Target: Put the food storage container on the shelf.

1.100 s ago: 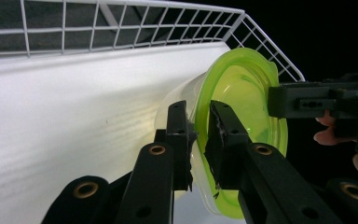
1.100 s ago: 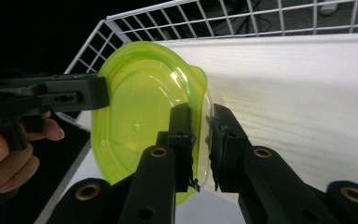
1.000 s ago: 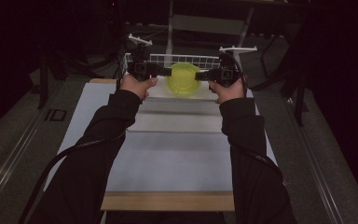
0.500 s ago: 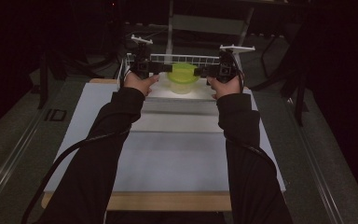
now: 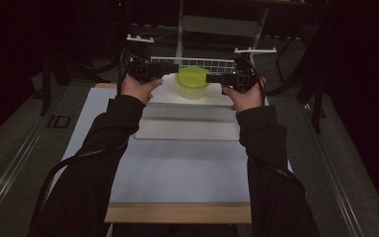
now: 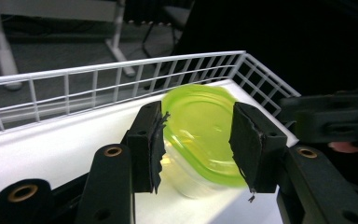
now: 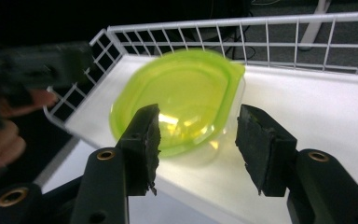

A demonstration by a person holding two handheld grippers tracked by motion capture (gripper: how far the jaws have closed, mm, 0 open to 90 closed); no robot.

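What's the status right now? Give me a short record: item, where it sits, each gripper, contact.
item: clear container with a green lid
place: on the raised white shelf, in front of the white wire rail
left gripper: jaws have just been opening, now apart, lid edge seen between them, pads not pressing
right gripper: jaws have just been opening, now apart, not gripping
contact: container appears released, standing upright on the shelf
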